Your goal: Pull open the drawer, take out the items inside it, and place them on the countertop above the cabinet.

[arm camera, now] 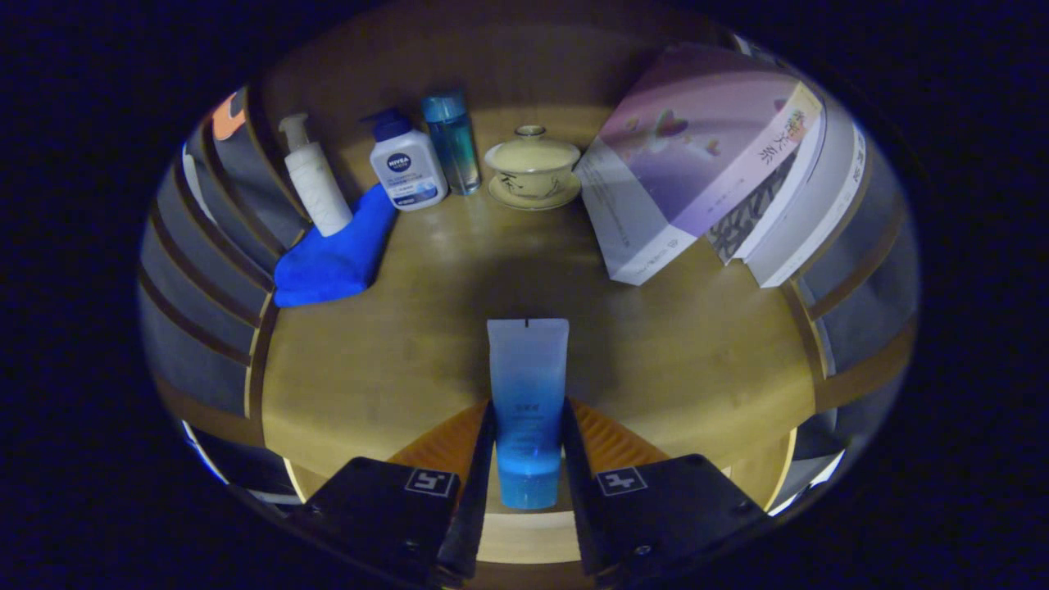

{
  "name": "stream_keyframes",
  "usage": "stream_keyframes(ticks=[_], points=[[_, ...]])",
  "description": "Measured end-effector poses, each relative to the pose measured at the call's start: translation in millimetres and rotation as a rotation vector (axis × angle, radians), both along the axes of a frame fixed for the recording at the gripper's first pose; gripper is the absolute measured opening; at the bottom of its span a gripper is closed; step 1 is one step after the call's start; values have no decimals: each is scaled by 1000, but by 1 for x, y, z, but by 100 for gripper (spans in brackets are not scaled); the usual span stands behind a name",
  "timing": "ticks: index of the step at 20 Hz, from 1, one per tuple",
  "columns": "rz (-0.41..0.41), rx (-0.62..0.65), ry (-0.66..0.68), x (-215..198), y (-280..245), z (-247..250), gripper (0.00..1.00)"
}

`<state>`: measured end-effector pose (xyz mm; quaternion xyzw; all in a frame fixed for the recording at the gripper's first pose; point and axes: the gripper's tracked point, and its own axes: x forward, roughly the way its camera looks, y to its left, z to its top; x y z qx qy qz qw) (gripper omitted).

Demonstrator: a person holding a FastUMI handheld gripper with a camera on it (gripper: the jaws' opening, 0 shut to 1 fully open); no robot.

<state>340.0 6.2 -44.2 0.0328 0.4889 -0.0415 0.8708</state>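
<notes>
A wooden countertop [393, 360] sits in dim light, with a wooden wall behind it. The gripper [528, 447] is closed on a blue tube [527, 385]. Both fingers press on its lower sides, near the cap end. The tube's flat sealed end points away over the wood.

Beyond the fingers, at the back, stands a row of things. A white pump bottle [315, 182] stands on a folded blue cloth [336, 254]. Next to it is a white bottle with a dark blue cap [406, 164], then a tall clear blue bottle [451, 141]. A lidded tea bowl on a saucer [533, 168] comes next. Some books [705, 156] lean beside it.
</notes>
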Motion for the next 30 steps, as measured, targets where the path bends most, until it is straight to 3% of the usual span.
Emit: stream_keyframes(ticks=[7,13,17,30], points=[[-10,-24,-144,-11,3,21,57],[75,-28,-452,-61,14,86,64],[73,32,-602,-109,20,92,99],[102,28,-964,-266,5,104,100]])
